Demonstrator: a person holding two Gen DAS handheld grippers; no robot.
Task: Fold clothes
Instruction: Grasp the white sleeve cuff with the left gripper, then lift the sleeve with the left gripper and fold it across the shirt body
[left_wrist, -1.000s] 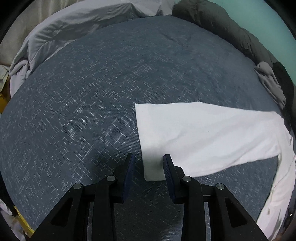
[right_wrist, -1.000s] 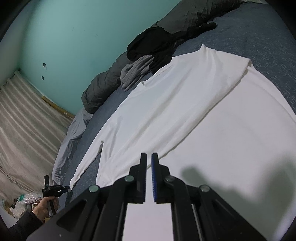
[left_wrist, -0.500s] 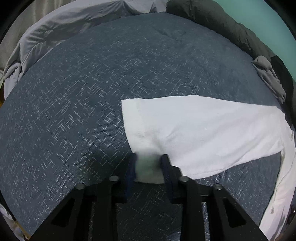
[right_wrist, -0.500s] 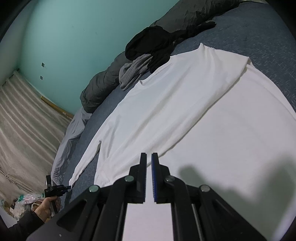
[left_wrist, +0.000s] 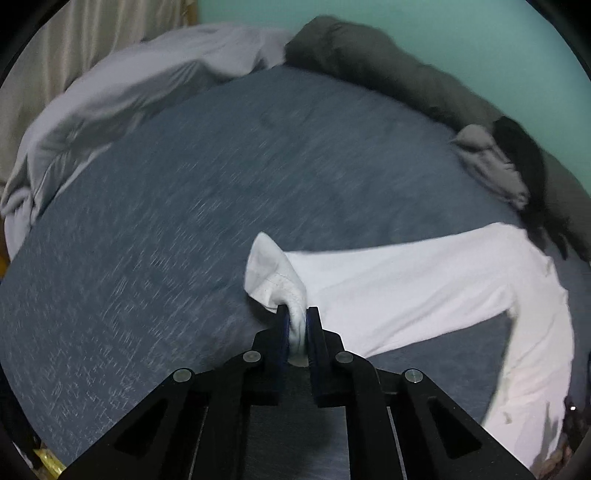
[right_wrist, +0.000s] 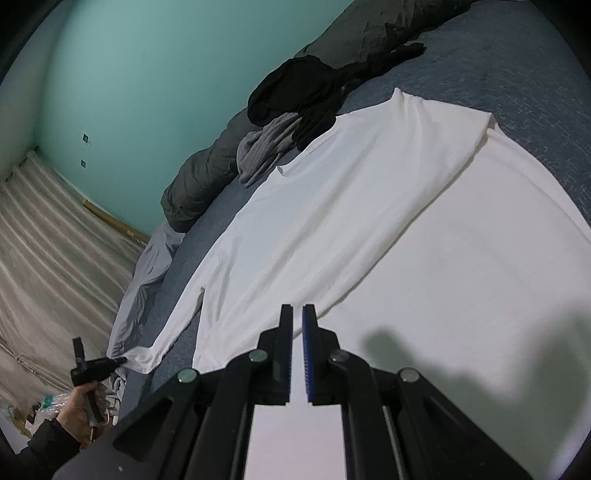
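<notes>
Left gripper: in the left wrist view we see the left gripper (left_wrist: 295, 325) at lower centre of the frame; its jaws have just been closing and now pinch the cuff end of the sleeve (left_wrist: 275, 280) between the pads.
Sleeve: the cuff bunches up into a small peak directly above the fingertips, lifted off the bedspread; from there the sleeve runs rightward across the middle of the frame.
White shirt: in the right wrist view the white long-sleeved shirt (right_wrist: 424, 229) lies spread flat, filling the centre and right of the frame, its neckline toward upper centre.
Far end of sleeve: in that same view the sleeve stretches down to the lower left, where its tip meets the left gripper (right_wrist: 120, 360), held by a hand (right_wrist: 79, 404).
Right gripper: the right gripper (right_wrist: 297, 314) sits at lower centre of its frame, jaws nearly together with only a thin slit between them and nothing in it; we see it above the body of the shirt, near the lower hem area, but we cannot tell whether it touches the cloth.
Bedspread: the dark blue patterned bedspread (left_wrist: 184, 229) lies under the shirt.
Other clothes: a grey garment (right_wrist: 266, 147) and a black garment (right_wrist: 295, 92) lie bunched just beyond the shirt's collar, upper centre of the right wrist view.
Bedding: a dark rolled duvet (left_wrist: 388, 70) and a pale sheet (left_wrist: 122, 92) border the upper edge of the left wrist view.
</notes>
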